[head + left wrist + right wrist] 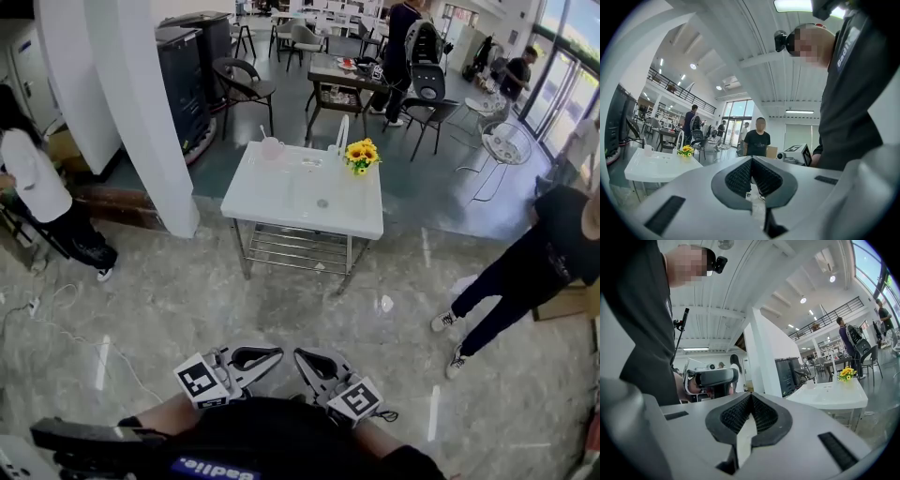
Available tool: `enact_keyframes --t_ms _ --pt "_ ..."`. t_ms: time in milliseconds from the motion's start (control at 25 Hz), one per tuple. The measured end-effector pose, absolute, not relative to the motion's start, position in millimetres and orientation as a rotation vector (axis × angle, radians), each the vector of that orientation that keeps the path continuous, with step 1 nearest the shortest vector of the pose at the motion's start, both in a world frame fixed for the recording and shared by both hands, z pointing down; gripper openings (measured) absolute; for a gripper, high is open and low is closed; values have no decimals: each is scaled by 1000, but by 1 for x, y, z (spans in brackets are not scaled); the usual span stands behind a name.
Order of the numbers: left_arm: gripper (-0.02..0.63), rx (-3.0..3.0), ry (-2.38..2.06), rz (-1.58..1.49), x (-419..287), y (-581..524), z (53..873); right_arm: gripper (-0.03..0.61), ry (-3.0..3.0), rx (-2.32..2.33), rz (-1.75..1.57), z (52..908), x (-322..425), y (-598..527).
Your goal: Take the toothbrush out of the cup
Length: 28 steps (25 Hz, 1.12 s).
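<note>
A white table [281,202] stands on marble floor [187,281]; left tongs [270,355] and right tongs [306,362] pressed together.

table [281,211]: sat mid-floor, well ahead of both grippers
cup [271,148]: was on the table's back left corner, with the toothbrush [263,132] standing in it
flowers [361,155]: were at the back right edge, faucet [342,134] just left of them
pillar [141,103]: stood left of the table
left gripper [267,358] / right gripper [307,361]: sat side by side close to the body, tips nearly touching
bystander [525,272]: stood right of the table
chairs [239,84]: were behind the table
</note>
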<state>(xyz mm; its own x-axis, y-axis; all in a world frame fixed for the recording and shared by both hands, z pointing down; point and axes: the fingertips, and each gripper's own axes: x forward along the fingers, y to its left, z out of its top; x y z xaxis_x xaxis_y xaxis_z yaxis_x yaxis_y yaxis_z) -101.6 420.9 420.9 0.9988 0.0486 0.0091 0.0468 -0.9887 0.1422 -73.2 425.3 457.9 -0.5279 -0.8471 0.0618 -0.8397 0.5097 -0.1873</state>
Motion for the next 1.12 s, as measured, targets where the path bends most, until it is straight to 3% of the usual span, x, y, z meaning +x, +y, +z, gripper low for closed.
enact_keyframes --t_ms 600,1120 --pt "2 2970 2 11 -68 434 432 -2 2710 -1478 -338 475 -32 436" --pt "1 3008 70 -21 -58 380 421 -2 2699 -1541 -369 484 -25 390"
